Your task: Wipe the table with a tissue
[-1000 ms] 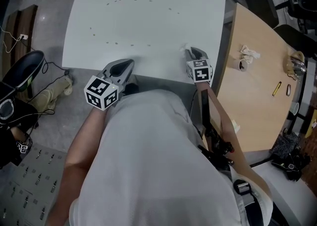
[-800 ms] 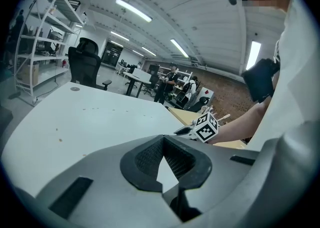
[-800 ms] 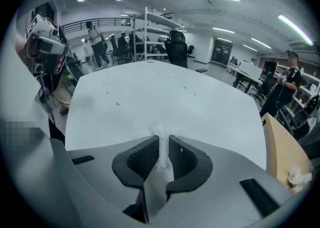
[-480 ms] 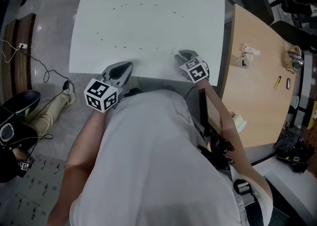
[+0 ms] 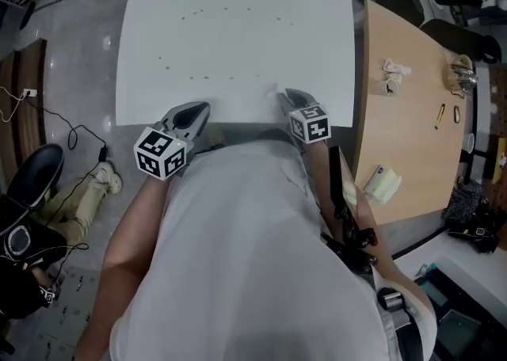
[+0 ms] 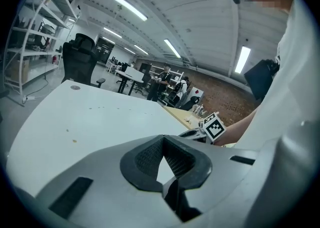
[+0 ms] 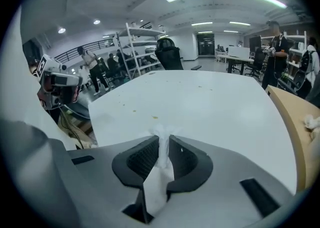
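Head view: left tongs (image 5: 198, 108) and right tongs (image 5: 287, 96) both sit at the near edge of the white surface (image 5: 238, 43).
Left tongs: closed, tips together, nothing between them.
Crumbs (image 5: 203, 77): small brown specks scattered ahead, toward the centre and far-left corner.
Right tongs: clamped on a white tissue (image 7: 161, 164) that pokes past the tips, by the near edge.
Next move: likely a sweep forward and leftward; the crumbs lie that way from the tissue.
Right gripper view: shows the pinched tissue plainly, whereas the head view barely does.

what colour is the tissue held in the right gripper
White. The tissue shows best in the right gripper view, pinched between the jaws.
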Motion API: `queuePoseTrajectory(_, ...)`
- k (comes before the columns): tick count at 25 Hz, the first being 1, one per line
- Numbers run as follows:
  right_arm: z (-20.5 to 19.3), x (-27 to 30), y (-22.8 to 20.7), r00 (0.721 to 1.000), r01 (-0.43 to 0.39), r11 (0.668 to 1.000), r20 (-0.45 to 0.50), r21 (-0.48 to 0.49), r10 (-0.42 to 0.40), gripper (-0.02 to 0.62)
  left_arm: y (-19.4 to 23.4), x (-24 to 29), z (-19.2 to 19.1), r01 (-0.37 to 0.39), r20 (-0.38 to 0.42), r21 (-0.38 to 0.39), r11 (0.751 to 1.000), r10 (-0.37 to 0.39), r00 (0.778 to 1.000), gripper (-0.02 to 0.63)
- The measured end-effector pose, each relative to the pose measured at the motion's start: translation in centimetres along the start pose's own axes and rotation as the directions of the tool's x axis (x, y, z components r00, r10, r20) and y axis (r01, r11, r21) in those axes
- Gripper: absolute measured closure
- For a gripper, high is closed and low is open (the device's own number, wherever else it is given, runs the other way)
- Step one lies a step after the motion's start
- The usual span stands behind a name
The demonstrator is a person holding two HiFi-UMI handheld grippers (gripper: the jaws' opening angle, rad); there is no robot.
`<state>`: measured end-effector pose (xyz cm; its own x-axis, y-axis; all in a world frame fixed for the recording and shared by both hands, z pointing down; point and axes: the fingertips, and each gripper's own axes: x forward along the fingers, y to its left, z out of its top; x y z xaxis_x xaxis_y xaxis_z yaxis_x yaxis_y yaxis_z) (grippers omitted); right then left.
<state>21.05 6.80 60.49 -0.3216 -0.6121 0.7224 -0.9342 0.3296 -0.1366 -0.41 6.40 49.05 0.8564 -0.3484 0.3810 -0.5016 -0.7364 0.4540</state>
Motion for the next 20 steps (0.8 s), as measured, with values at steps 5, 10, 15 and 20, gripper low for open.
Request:
queuePoseTrajectory(5, 1.4, 0.4, -1.7, 0.998, 0.057, 0.998, 0.029, 0.033, -0.058, 0.534, 0.5, -0.5, 0.1, -0.009, 0.017, -0.003, 1.000, 0.009, 1.000, 0.600)
queuePoseTrajectory(10, 3.0, 1.7, -5.8, 0.977, 0.213, 0.976, -0.015, -0.052, -0.214, 0.534, 1.3, -1.4, 0.1, -0.041, 0.025, -0.017, 0.999, 0.042, 0.999, 0.600)
queuePoseTrajectory(15, 4.0, 4.3, -4.9, 0.972, 0.228, 0.961, -0.030, -0.158, -0.235, 0.534, 2.5, -3.0, -0.5, -0.094, 0.019, -0.046, 0.995, 0.095, 0.995, 0.600)
queuePoseTrajectory(20, 4.1, 4.7, -3.4, 0.948, 0.297, 0.898, -0.015, -0.324, -0.319, 0.534, 3.3, -4.1, -0.5, -0.132, 0.031, -0.071, 0.989, 0.135, 0.990, 0.600)
